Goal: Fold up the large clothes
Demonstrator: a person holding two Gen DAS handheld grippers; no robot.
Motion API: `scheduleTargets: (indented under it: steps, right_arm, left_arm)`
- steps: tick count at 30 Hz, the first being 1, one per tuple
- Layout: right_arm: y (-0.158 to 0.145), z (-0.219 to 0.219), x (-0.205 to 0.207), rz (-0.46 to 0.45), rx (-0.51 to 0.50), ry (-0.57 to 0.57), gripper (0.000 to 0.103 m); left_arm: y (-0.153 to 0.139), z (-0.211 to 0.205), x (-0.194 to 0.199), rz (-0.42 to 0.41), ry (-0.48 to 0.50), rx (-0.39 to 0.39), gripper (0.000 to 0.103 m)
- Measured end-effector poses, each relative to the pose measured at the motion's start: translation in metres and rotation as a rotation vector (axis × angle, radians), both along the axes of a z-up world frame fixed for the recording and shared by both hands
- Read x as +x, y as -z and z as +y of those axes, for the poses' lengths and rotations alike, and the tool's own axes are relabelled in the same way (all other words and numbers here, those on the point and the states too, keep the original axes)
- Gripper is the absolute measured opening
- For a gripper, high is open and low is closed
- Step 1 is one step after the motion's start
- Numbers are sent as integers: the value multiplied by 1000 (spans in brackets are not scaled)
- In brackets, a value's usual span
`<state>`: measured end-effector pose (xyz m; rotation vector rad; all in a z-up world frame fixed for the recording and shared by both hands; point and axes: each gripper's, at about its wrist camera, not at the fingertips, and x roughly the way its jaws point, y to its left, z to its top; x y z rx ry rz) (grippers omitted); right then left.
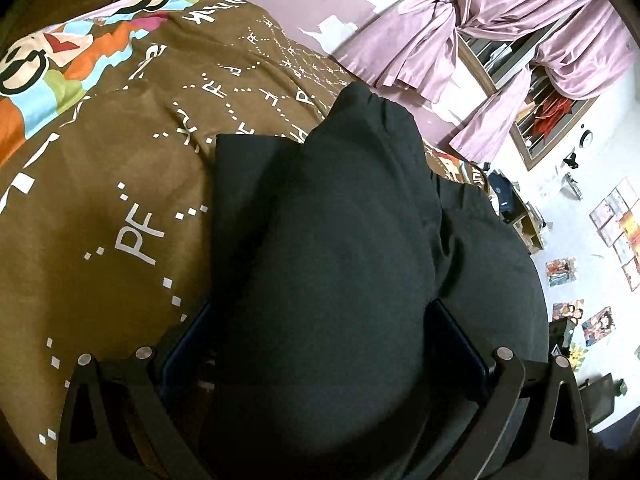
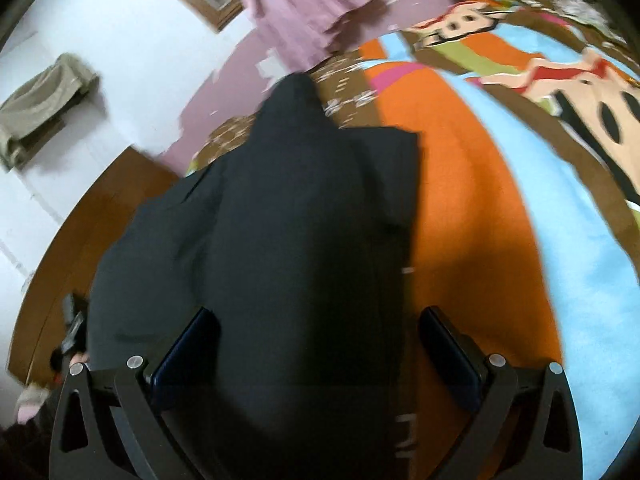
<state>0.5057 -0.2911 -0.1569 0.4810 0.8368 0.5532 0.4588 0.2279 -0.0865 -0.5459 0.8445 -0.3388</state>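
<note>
A large black garment [image 1: 328, 240] lies on the brown printed bedspread [image 1: 120, 168], with part of it raised in a peak. My left gripper [image 1: 324, 332] has its fingers spread wide on either side of a thick bunch of the black cloth. In the right wrist view the same black garment [image 2: 304, 216] stretches away over the orange and blue bedspread [image 2: 500, 184]. My right gripper [image 2: 316, 340] also stands with its fingers wide apart, with cloth filling the gap. Whether either gripper pinches the cloth is hidden.
Pink curtains [image 1: 500, 36] hang at a window beyond the bed. A white wall with pictures [image 1: 608, 216] is to the right. A wooden floor [image 2: 100, 216] and a beige cloth [image 2: 44, 100] on the wall show at the left of the right wrist view.
</note>
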Motion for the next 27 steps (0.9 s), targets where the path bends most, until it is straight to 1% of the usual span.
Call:
scheduleTargets:
  steps: [3, 4, 5, 8, 13, 17, 21, 22, 23, 24, 25, 27]
  right_arm:
    - [-4, 16, -6, -26, -30, -92, 103]
    - [-4, 18, -6, -24, -36, -99, 103]
    - [-2, 19, -4, -16, -30, -98, 103]
    - [6, 12, 1, 35, 40, -78, 103]
    - [4, 16, 0, 45, 11, -71, 103]
    - [4, 14, -1, 71, 34, -57, 103]
    - [2, 14, 2, 81, 34, -43, 103]
    - [2, 15, 1, 80, 26, -35, 102]
    - [0, 15, 0, 80, 20, -30, 98]
    - [-2, 15, -1, 80, 21, -27, 92]
    - [-4, 16, -3, 80, 25, -23, 89]
    - [-7, 15, -7, 75, 40, -11, 75]
  left_arm:
    - [4, 0, 3, -1, 6, -11, 102]
    - [4, -1, 3, -3, 8, -14, 102]
    - [5, 0, 2, -5, 10, -17, 102]
    - [7, 2, 0, -13, 7, -29, 102]
    - [8, 3, -2, -11, 8, -35, 102]
    - [9, 3, -3, -10, 9, -51, 102]
    - [10, 4, -5, -9, 14, -62, 102]
    - [8, 3, -4, -8, 14, -62, 102]
    - [7, 3, -5, -8, 13, -59, 101]
    - [6, 4, -6, -8, 14, -57, 100]
    - [4, 3, -5, -5, 13, -55, 100]
    - [1, 2, -6, -8, 12, -53, 100]
